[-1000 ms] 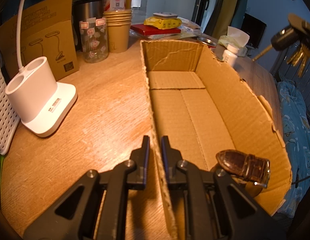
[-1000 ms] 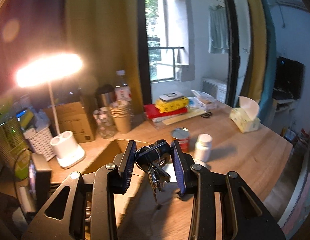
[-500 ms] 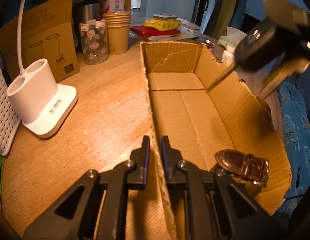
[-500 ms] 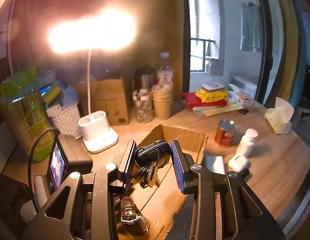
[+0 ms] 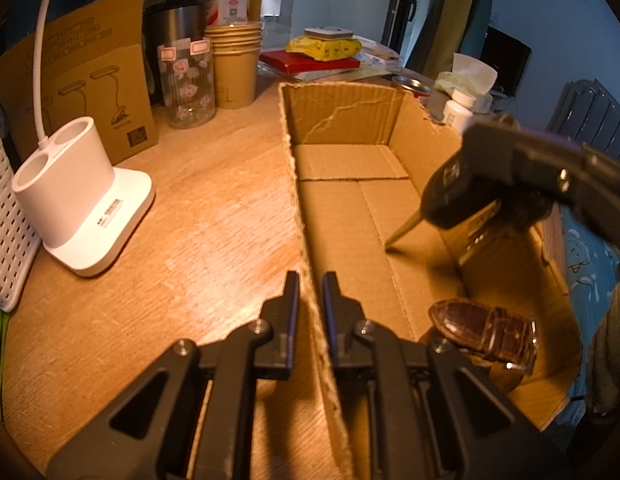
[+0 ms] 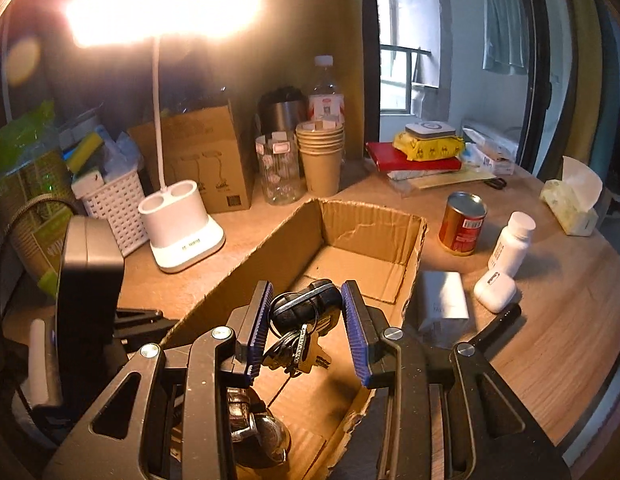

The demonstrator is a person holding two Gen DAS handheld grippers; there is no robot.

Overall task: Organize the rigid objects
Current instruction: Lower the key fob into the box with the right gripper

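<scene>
At the far left a white slotted basket is half lost behind the lamp base, and the lamp's head is only a white glare, its shape impossible to make out. Behind them a brown carton, a glass jar and a stack of paper cups stand along the far edge of the wooden table; the dark flask behind the cups is mostly hidden.

The left gripper is clenched on the near left wall of the open cardboard box, one finger on either side of the cardboard. In the box's near right corner lies a wristwatch with a brown leather strap; its face is cut off behind the gripper's body, and in the right wrist view it shows only as a dim metal shape.

The right gripper hangs over the middle of the box, grasping a bunch of keys by its black fob. The metal keys dangle below; one blade points down toward the box floor, though I cannot tell if it touches.

Right of the box, on the table, sit a red can, a white pill bottle, a small white case and a tissue pack. A grey flat item just beside the box is too dim to name.
</scene>
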